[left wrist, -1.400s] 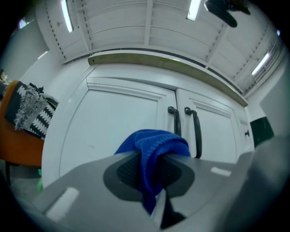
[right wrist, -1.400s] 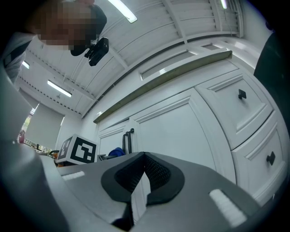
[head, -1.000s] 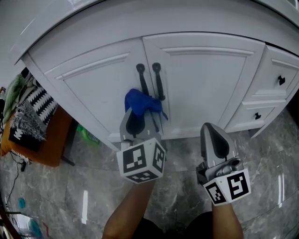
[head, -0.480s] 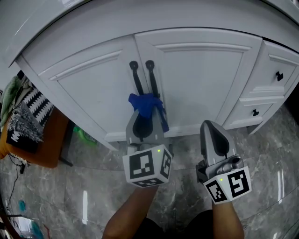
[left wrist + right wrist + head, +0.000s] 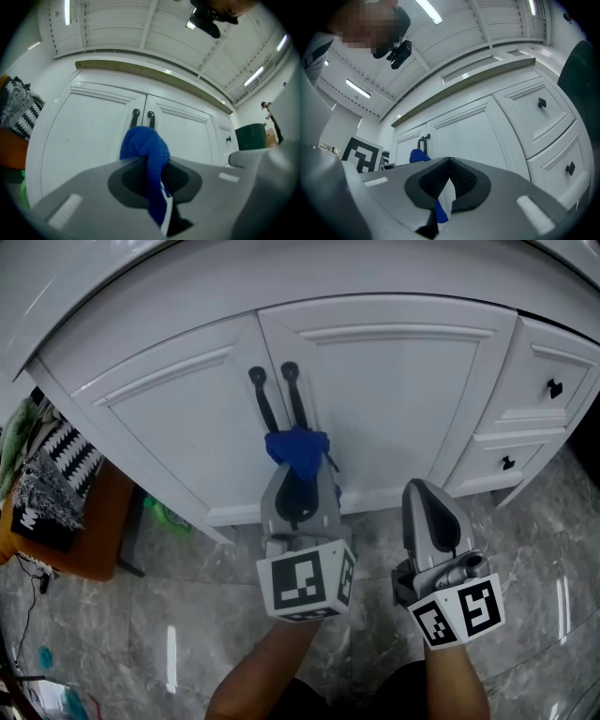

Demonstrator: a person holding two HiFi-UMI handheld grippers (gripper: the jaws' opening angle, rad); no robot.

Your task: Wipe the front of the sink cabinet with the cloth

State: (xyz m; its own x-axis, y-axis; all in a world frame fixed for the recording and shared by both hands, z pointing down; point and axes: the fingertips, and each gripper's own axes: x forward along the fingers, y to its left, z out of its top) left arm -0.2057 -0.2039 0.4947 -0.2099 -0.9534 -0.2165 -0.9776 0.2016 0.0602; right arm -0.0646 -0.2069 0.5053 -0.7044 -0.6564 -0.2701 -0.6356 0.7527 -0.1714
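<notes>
My left gripper (image 5: 298,472) is shut on a blue cloth (image 5: 298,448), which bunches out beyond the jaw tips. The cloth (image 5: 143,150) is pressed to the white sink cabinet front (image 5: 394,399), just below the two black door handles (image 5: 291,395) where the doors meet. In the left gripper view my left gripper (image 5: 149,171) points straight at the doors. My right gripper (image 5: 427,493) hangs lower right, shut, short of the cabinet's base. From the right gripper view, my right gripper (image 5: 449,165) faces the right door, with the cloth (image 5: 419,157) at left.
Two drawers with black knobs (image 5: 553,388) flank the doors on the right. An orange stool with patterned fabric (image 5: 52,488) and a green item (image 5: 169,515) stand at the left. A grey marble floor (image 5: 187,615) lies below. A dark bin (image 5: 251,136) stands far right.
The left gripper has slid the cloth rightward across the doors, from under the left handle to under the right one. The right gripper has stayed put.
</notes>
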